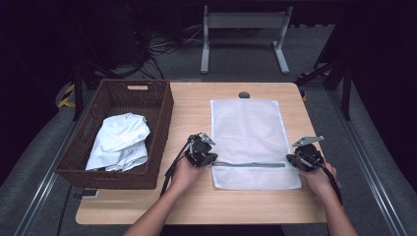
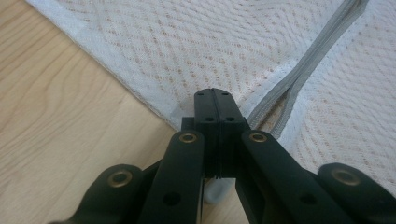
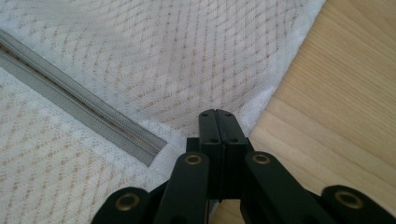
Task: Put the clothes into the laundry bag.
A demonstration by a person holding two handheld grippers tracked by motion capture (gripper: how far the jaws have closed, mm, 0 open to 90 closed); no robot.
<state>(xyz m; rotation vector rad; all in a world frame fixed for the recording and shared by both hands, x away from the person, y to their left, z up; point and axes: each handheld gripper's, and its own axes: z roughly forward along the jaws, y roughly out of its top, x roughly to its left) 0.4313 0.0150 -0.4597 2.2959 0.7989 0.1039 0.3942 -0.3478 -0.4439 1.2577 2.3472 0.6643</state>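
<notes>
Nearest to you are your two hands, each with a black gripper. Your left gripper [image 1: 210,158] sits at the left edge of the flat white mesh laundry bag [image 1: 248,130], right at one end of its grey zipper [image 1: 250,164]. Your right gripper [image 1: 291,160] sits at the bag's right edge, by the other end of the zipper.

In the left gripper view, the jaws of the left gripper [image 2: 215,95] are pressed tight together, with their tips over the bag's edge [image 2: 154,109]. You cannot tell if any cloth is pinched between them. The zipper [image 2: 299,74] looks a little bit open just to the right of those tips. In the right gripper view, the right gripper [image 3: 216,115] is closed tight too, and the closed end of the zipper [image 3: 93,116] lies just to its left.

It looks like the job has only started. The bag lies flat and looks empty. The crumpled white cloth [image 1: 119,141] is in the brown woven basket [image 1: 162,98], well off to the left of your left gripper. The zipper likely has to be opened wide first, then the cloth goes in.

There is bare wooden table [image 1: 189,105] between the basket and the bag. The table's right edge is near your right gripper, so you have little room there. Beyond the bag sits a small dark round thing [image 1: 244,94].
</notes>
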